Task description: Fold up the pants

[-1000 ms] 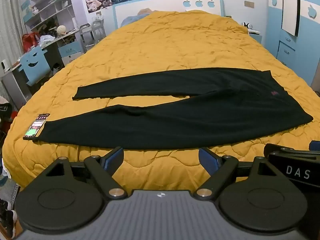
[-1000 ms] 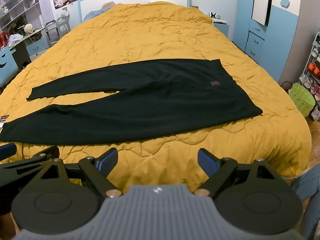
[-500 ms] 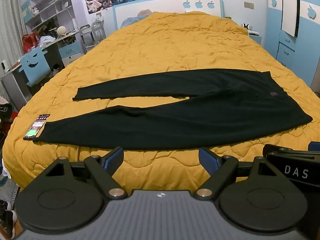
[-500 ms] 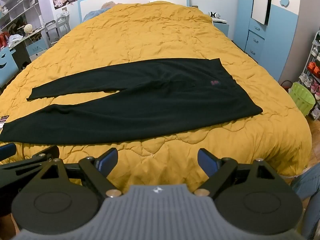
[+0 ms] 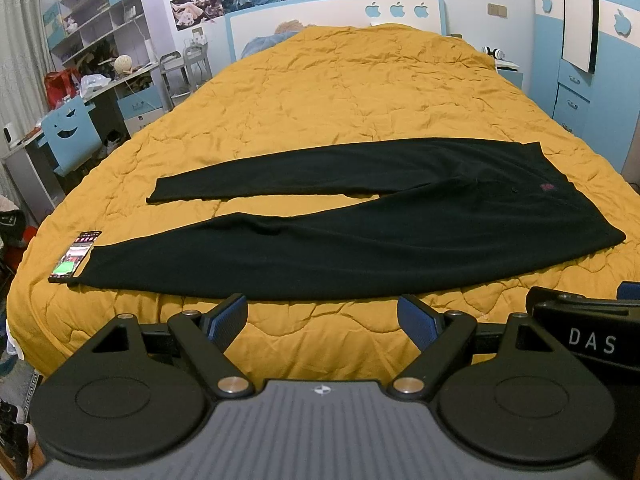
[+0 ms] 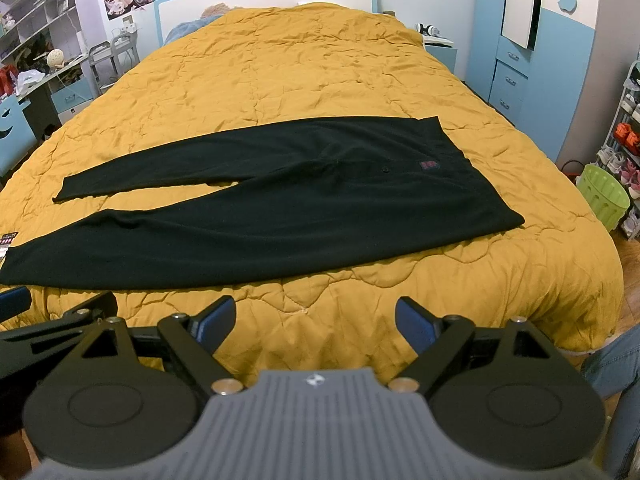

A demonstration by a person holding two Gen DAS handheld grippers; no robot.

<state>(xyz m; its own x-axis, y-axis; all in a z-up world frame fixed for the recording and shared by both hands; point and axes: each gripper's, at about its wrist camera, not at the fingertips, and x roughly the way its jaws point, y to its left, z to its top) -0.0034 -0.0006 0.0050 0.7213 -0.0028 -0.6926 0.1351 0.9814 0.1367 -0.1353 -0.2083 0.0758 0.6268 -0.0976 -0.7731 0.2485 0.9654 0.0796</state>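
Pants (image 5: 360,240): black, laid flat across the yellow quilt (image 5: 360,100), unfolded. Waist to the right, both legs running left. Legs split in a narrow V, quilt showing btwn them. Far leg ends short of the near leg's cuff.
Pants detail: small red patch (image 6: 430,165) near the waist, dark button just left of it.
Near cuff: at the left side of the bed, touching or just beside a phone (image 5: 75,256), screen lit.
Left gripper (image 5: 323,318): spread wide, blue pads (image 5: 228,316) well apart, nothing btwn them. Held above the near edge of the bed, apart from the pants.
Right gripper (image 6: 316,316): also wide apart, empty, clear of the fabric. Points toward the waist half of the pants.
Gripper spacing: side by side; part of each shows at the edge of the other's view.
Bed: white-and-blue headboard (image 5: 336,12) w/ three apple shapes at the far end.
Surroundings: desk and shelves at left, blue wardrobe (image 6: 532,40) at right, green basket (image 6: 606,196) on the floor by the bed's right side.
Person: only a denim-clad part visible at right edge of right wrist view.
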